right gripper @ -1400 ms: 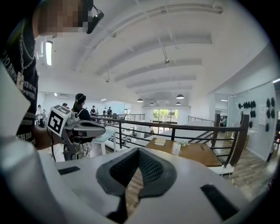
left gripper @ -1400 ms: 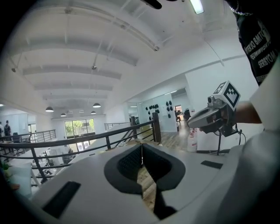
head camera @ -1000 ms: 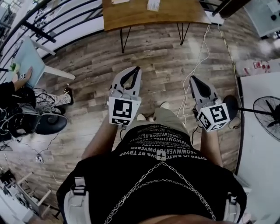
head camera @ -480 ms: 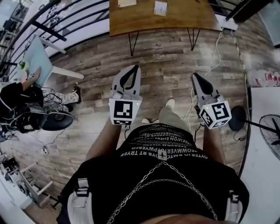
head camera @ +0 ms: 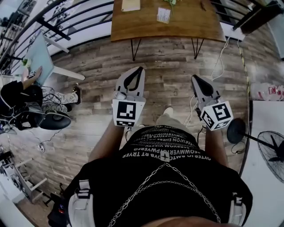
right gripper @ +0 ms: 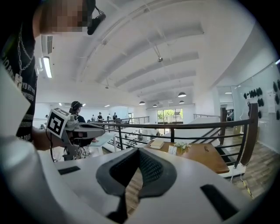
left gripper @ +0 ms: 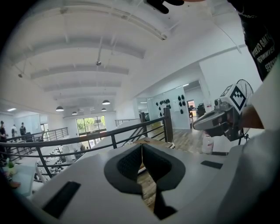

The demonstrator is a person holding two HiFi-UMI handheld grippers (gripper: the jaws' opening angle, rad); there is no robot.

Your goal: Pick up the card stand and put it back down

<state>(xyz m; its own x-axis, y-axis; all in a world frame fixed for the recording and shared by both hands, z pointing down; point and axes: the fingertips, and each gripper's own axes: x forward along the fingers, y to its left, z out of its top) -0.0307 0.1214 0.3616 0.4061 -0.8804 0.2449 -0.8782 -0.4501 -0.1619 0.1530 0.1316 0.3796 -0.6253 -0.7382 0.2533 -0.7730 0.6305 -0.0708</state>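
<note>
A small white card stand (head camera: 163, 14) stands on the wooden table (head camera: 186, 27) ahead of me; the right gripper view shows the card stand (right gripper: 172, 150) beside a sprig of flowers (right gripper: 181, 145). Both grippers hang over the plank floor, well short of the table. My left gripper (head camera: 140, 69) points forward with its jaws shut and nothing in them, as its own view shows (left gripper: 141, 145). My right gripper (head camera: 194, 78) is shut and empty too (right gripper: 139, 150).
A pale book (head camera: 130, 5) lies at the table's left end. A black railing (head camera: 75, 20) runs behind and to the left. A seated person (head camera: 17, 99) and a teal table (head camera: 37, 57) are at the left. A floor fan (head camera: 270, 150) and cables (head camera: 242, 57) are at the right.
The wooden table has come further into the head view as I step toward it. Both grippers stay shut and level in front of me.
</note>
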